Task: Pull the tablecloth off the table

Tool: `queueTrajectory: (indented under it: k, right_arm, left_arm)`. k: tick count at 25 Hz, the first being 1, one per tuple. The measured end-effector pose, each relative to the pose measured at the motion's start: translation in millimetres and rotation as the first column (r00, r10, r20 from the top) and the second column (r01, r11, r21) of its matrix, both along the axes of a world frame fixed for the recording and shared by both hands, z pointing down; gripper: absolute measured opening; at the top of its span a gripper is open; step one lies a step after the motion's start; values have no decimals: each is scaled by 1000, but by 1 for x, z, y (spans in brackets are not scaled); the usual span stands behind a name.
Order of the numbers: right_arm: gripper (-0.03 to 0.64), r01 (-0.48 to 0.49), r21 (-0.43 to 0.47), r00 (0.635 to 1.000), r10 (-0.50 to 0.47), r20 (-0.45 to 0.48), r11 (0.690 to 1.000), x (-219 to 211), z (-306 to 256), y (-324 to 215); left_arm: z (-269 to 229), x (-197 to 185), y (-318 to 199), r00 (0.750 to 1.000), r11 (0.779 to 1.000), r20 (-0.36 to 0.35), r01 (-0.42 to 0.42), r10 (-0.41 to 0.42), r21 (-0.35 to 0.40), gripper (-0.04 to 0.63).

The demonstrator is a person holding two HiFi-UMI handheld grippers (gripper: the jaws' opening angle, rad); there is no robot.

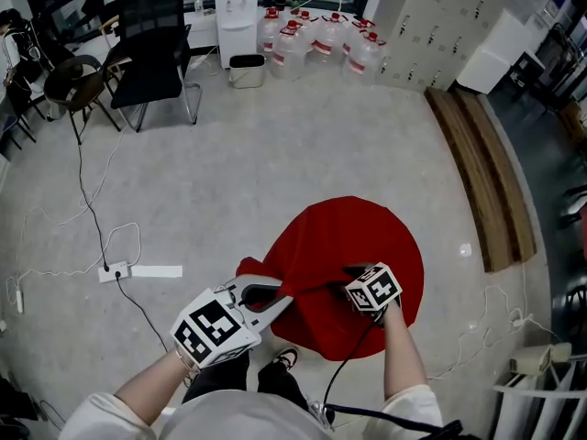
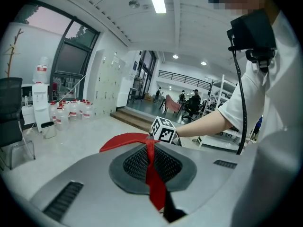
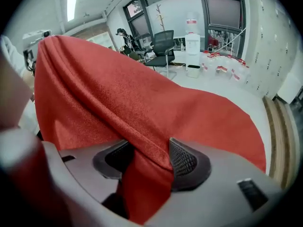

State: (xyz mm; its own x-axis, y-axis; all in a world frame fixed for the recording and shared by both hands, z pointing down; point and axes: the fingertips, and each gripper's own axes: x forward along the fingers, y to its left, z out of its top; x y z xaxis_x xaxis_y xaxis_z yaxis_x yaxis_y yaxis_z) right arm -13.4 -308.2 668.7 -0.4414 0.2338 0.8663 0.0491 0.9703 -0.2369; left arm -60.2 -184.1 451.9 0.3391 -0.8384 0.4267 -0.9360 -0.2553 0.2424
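A red tablecloth point(image 1: 367, 236) drapes over a round table that it hides completely. My left gripper point(image 1: 284, 298) is at the cloth's near-left edge, shut on a thin strip of it; in the left gripper view the red strip point(image 2: 154, 174) runs between the closed pads point(image 2: 137, 163). My right gripper point(image 1: 353, 273) points steeply down onto the cloth near its middle. In the right gripper view its jaws stand wide apart with a raised fold of the cloth point(image 3: 118, 89) lying between them, touching the right pad point(image 3: 182, 161) and apart from the left one.
Grey floor surrounds the table. A power strip point(image 1: 115, 271) with trailing cables lies to the left. Black chairs point(image 1: 151, 53), a water dispenser point(image 1: 237, 7), a bin point(image 1: 246, 70) and several water bottles point(image 1: 316, 39) stand at the back. A wooden step point(image 1: 481, 168) runs along the right.
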Motion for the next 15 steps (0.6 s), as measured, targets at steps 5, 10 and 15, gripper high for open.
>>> queueTrajectory:
  k: [5,10,15]
  right_arm:
    - [160,-33,-62,999,31,-24,998,2,-1,0]
    - [41,-17,57,999,20,-42,998,4,4,0]
    - [29,-248,36,969,248,7,968,8,1,-8]
  left_arm:
    - [-1,-1,-1,1000,1000,13,-18,18,6,21]
    - [3,-4,-6,1000,1000,-2,-13,13,2,21]
    - [19,-20,-12,999,998,-15,31,-32,-57,21]
